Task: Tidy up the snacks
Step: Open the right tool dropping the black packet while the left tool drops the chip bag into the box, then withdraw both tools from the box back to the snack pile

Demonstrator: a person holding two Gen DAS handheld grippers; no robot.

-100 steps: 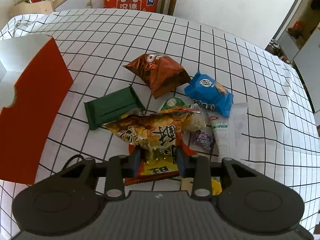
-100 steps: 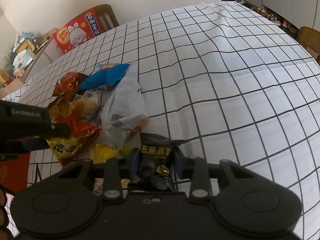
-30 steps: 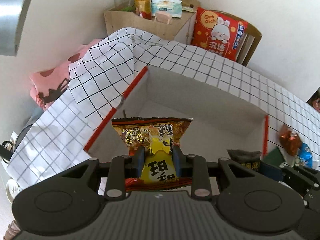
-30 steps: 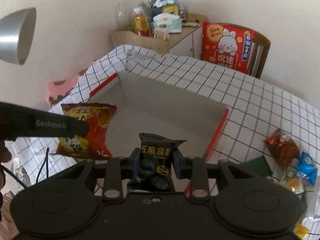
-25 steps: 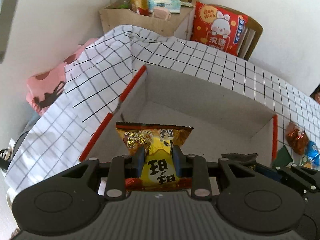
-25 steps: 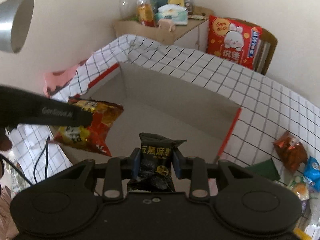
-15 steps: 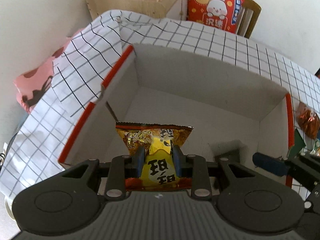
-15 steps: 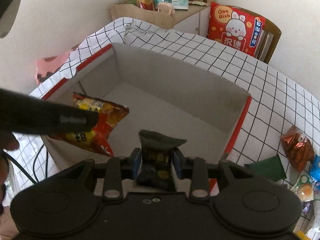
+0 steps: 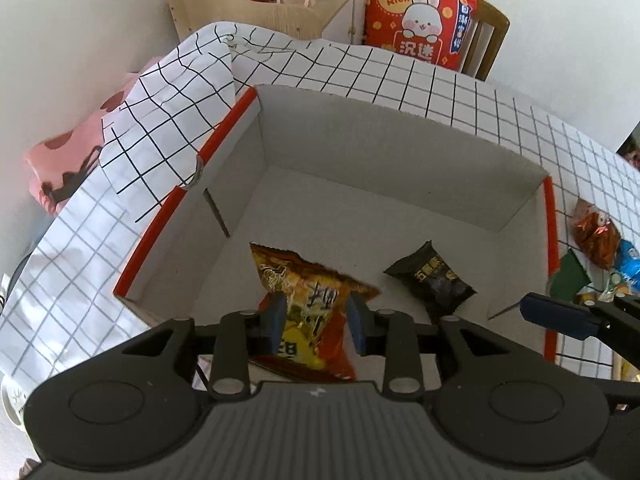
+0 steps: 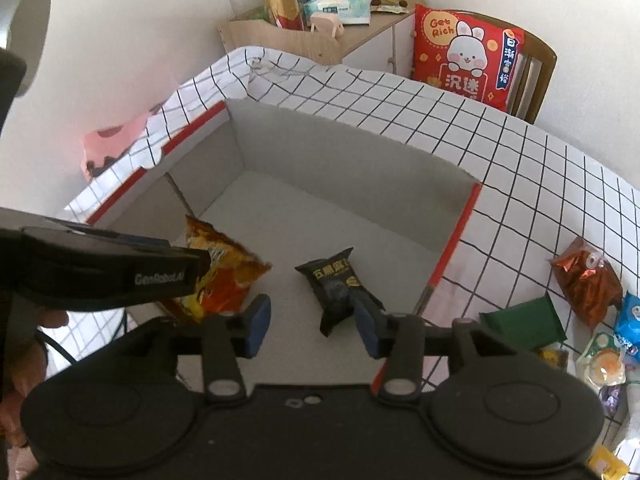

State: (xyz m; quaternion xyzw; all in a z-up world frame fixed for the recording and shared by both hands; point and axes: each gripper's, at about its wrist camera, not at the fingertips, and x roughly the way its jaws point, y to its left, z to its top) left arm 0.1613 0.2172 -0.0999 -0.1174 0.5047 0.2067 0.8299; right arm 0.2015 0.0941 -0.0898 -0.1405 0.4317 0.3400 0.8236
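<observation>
Over the open box (image 9: 400, 148), the left wrist view shows the left gripper (image 9: 316, 322) with its blue fingers (image 9: 276, 320) spread, the orange-yellow chip bag (image 9: 312, 292) seen between them and tilted, apparently dropping or resting on the box floor. No pad visibly presses it, so I judge it let go. To its right, inside the same box, lies the black snack packet (image 9: 434, 280), flat on the grey floor and apart from the chip bag. One finger of the right gripper (image 9: 556, 316) pokes in from the right edge. Beyond the red-edged right wall, loose snacks sit on the checked tablecloth (image 9: 440, 88): a reddish-brown bag (image 9: 594, 232) and a green packet (image 9: 568, 276) among them.

From the right wrist view, the right gripper (image 10: 312, 322) hangs spread wide and empty above the box (image 10: 360, 160), the black snack packet (image 10: 334, 288) lying below near its right finger (touching or just behind it, I cannot tell). The chip bag (image 10: 224, 276) shows partly behind the left gripper's dark body. Outside the box wait the reddish-brown bag (image 10: 584, 280), green packet (image 10: 524, 322) and a blue packet (image 10: 628, 320).

To finish the step well, both grippers should lift straight up, fingers held apart, so neither snags a wrapper or the box wall, then swing right toward the pile.
</observation>
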